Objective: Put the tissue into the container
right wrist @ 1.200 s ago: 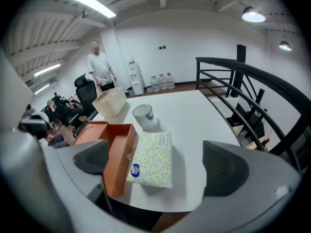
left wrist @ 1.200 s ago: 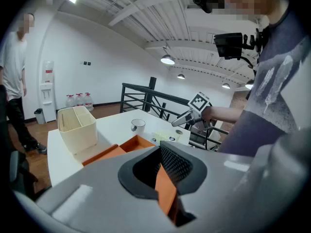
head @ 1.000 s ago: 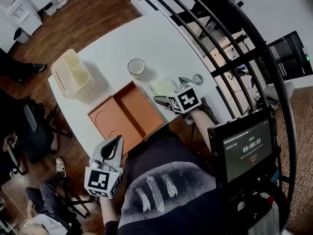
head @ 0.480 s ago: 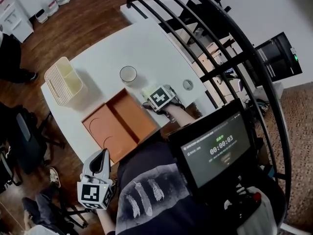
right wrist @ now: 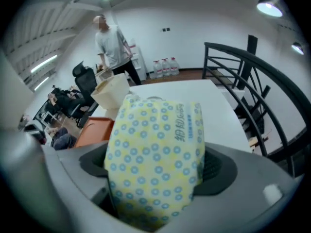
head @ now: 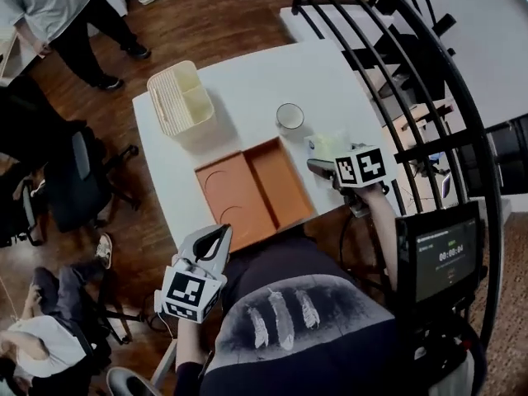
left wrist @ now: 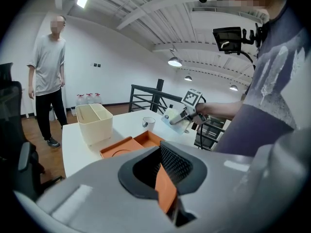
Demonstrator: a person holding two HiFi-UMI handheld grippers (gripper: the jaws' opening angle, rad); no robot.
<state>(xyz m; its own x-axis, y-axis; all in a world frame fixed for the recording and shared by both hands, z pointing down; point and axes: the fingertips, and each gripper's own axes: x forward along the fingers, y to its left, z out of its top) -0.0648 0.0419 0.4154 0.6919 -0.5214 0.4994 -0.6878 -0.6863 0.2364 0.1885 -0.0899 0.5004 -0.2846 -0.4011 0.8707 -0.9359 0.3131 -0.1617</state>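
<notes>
squeezes the yellow, blue-dotted tissue pack (right wrist: 155,140) between the closing fingers of the right gripper (head: 320,165), pads pressing on both its sides, with the pack tilted and lifted just over the right edge of the white desk (head: 239,73), near the glass (head: 289,116). holds the left gripper (head: 221,236) low, off the near edge of the desk, fingers clenched together on nothing. places the cream container (head: 181,101), open-topped and split in two by a divider, at the far left corner of the desk, well apart from the pack. sets the orange tray (head: 256,192) flat at the near edge, between container and pack
</notes>
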